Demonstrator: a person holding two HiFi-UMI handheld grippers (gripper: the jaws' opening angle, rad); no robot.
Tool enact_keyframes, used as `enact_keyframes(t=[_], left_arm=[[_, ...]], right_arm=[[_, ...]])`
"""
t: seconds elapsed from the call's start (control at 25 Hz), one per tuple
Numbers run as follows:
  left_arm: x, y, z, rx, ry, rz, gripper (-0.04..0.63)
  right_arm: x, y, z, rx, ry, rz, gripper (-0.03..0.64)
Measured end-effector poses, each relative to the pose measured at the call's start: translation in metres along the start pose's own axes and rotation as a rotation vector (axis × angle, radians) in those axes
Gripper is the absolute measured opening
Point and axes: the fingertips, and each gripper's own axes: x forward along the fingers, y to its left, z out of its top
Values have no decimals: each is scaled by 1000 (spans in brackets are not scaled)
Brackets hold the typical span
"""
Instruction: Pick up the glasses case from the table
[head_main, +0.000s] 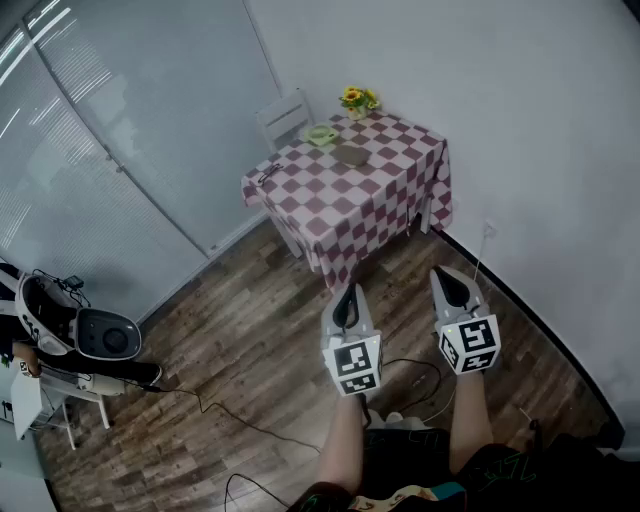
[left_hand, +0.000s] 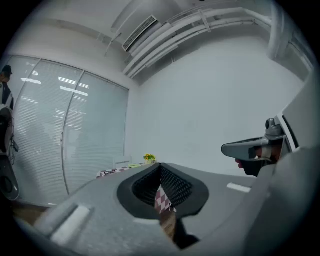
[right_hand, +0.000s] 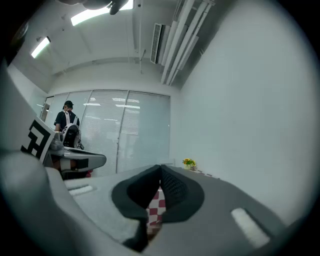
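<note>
Pointing level, left gripper clenched empty, right gripper clenched empty, both well apart from checkered table.

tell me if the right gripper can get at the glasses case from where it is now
Probably not yet. The right gripper, jaws shut, is held over the floor well short of the checkered table. The glasses case lies uncovered on top, so nothing blocks it once the gripper is brought closer.
</note>
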Motion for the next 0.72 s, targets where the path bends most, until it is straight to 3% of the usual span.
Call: enact_keyframes(t=[0.4, 0.72], left_arm=[[-13, 31, -2, -51, 2, 55, 11], [29, 49, -36, -76, 59, 54, 11]], right_arm=[[11, 3, -5, 98, 10, -10, 3], [55, -6, -27, 130, 56, -14, 4]])
